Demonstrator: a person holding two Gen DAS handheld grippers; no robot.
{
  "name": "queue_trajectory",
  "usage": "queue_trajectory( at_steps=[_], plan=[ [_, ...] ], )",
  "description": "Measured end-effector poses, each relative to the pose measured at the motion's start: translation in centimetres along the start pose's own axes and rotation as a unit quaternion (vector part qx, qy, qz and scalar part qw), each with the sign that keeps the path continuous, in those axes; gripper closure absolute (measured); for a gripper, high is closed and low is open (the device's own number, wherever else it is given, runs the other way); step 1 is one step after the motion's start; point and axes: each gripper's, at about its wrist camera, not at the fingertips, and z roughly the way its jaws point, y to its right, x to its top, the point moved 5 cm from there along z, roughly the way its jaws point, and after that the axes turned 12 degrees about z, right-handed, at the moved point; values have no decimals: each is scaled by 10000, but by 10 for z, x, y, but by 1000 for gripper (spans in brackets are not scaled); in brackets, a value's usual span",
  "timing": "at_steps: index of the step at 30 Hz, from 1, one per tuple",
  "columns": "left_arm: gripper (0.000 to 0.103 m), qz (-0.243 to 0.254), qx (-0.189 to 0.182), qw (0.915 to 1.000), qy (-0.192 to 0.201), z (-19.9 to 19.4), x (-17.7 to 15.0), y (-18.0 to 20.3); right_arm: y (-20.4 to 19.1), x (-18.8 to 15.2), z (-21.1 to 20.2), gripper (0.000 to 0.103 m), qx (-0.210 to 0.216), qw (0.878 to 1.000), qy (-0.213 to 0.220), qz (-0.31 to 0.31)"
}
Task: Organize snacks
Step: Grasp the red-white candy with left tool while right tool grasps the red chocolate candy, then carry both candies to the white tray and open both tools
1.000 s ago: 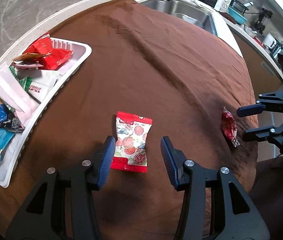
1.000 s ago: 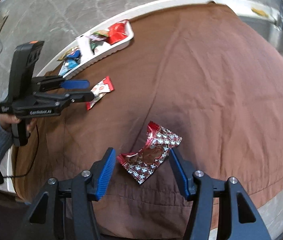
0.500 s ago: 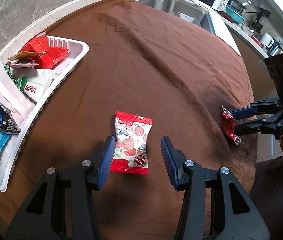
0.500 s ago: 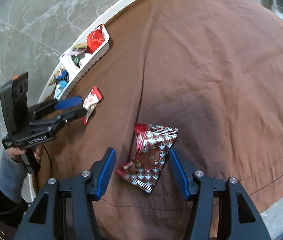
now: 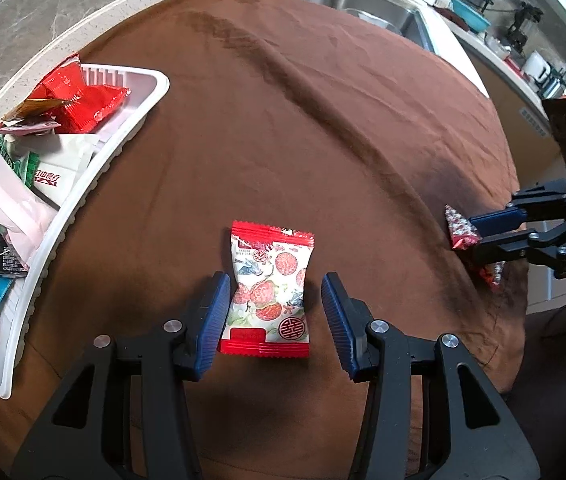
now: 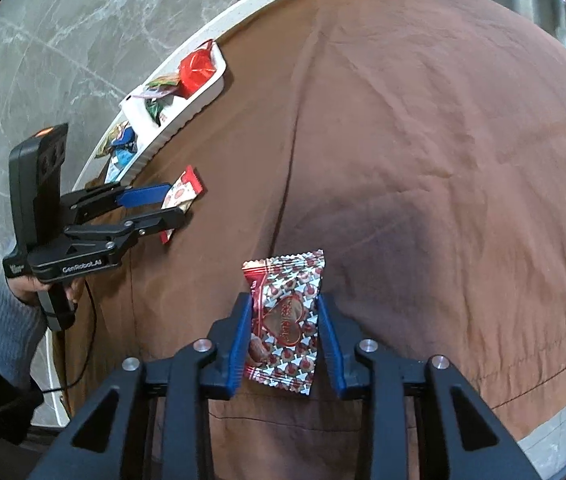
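The right gripper (image 6: 285, 338) pinches the heart-print snack packet (image 6: 287, 320): both blue pads press against the packet's sides, and the packet stands up between them with its crimped top edge rising past the fingertips. Whether its bottom edge touches the brown cloth (image 6: 423, 152) or hangs clear of it cannot be told. In the left wrist view this gripper shows at the right edge of the cloth, with the same packet (image 5: 461, 230) caught between its fingers.

The left gripper (image 5: 275, 316) is spread wide, one blue pad on each side of the lychee-print snack packet (image 5: 269, 288). The left pad sits just beside the packet's edge, the right pad a little apart; neither clearly presses it. This packet lies flat on the cloth toward its near edge, red crimped ends pointing away from and toward the gripper. From the right wrist view the left gripper (image 6: 173, 204) straddles the same packet (image 6: 183, 192), near the cloth's left edge.

Along the left edge of the cloth sits a long white tray (image 5: 83, 196), its rim just left of the lychee packet's area but well apart from it. Inside lie several wrapped snacks: red packets (image 5: 83, 100) at the far end, white and green ones in the middle, blue ones at the near end. Beyond the cloth's far right corner is a steel sink (image 5: 363, 0).
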Motion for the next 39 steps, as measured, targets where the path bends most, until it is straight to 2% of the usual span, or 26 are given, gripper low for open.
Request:
queue_trajectory(
  at_steps=[3,6,26,39],
  plan=[
    [58,46,-37,10000,30,2,0,3,0,0,1,69,75,10000,-30,-4],
    [69,68,-52,10000,6,4,1,5,3,0,0,69,151,9999,-43,63],
    [70,-68,12,9997,253,-17,5,4,3,12,-17,69,562,9980,94,289],
    [70,-288,171,9986,410,-37,-2,-6,-14,30,-18,69,751,9968,122,239]
  ],
)
